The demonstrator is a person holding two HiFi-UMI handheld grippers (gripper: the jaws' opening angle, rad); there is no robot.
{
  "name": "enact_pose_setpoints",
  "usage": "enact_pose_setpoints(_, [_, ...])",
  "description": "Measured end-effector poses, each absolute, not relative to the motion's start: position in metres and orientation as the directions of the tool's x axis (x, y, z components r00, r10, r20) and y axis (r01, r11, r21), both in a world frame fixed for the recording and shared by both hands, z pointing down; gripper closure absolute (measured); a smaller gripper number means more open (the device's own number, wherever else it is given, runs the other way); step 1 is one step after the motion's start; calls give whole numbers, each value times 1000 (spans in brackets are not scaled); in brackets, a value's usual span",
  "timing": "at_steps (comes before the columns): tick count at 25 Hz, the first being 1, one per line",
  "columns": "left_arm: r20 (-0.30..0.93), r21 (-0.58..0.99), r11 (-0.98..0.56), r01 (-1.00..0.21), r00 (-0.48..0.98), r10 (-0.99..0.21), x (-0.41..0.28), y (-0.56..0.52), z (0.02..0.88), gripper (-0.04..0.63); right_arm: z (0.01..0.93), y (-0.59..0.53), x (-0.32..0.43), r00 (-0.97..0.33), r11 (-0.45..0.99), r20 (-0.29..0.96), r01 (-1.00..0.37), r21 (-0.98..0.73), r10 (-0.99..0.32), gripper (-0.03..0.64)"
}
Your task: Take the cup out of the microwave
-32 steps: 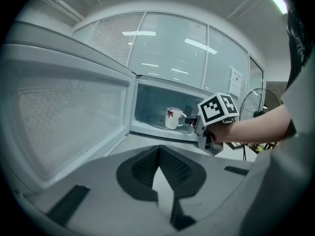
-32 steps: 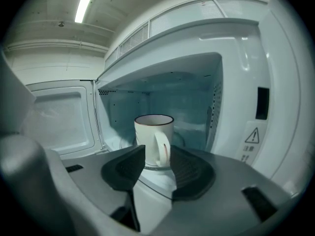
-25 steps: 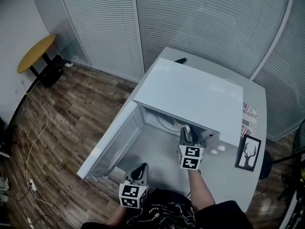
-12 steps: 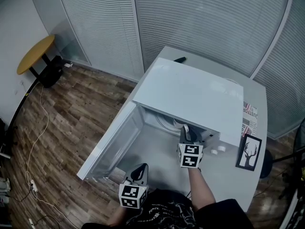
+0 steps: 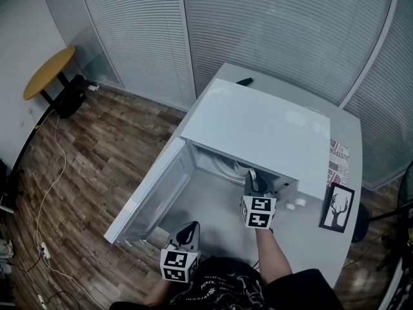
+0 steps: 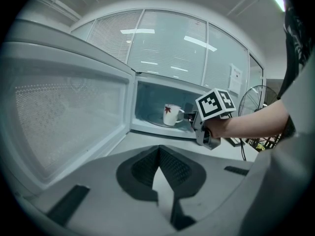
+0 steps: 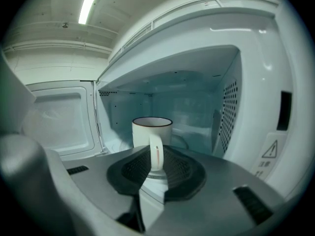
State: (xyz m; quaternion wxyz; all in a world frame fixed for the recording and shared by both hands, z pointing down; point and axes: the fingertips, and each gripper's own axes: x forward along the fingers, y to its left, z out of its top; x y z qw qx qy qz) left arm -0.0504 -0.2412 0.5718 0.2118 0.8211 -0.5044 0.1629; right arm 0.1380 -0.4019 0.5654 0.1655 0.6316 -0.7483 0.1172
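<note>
Right gripper (image 7: 155, 156): jaws narrow, closing on the handle of the white mug (image 7: 152, 129) inside the microwave (image 7: 256, 73). Left gripper (image 6: 158, 154): jaws together, empty, facing the open door (image 6: 64, 117).

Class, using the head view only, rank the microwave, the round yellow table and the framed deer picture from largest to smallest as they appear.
1. microwave, by far the largest.
2-3. round yellow table and framed deer picture: about alike here; the table is farther away, so unranked.
</note>
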Motion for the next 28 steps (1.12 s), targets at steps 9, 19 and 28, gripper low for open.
enact_pose_setpoints(9, [464, 191, -409, -892, 449, -764, -49, -240, 569, 589, 559, -393, 136, -149, 187, 371, -980, 67, -917, 555])
enact_pose_setpoints(19, [447, 203, -420, -885, 465, -764, -46, -235, 566, 588, 549, -376, 132, -170, 212, 354, -974, 82, -920, 555])
enact_pose_setpoints(28, [424, 201, -442, -874, 485, -765, -41, -228, 561, 589, 545, -349, 131, -170, 204, 349, -977, 63, -921, 555])
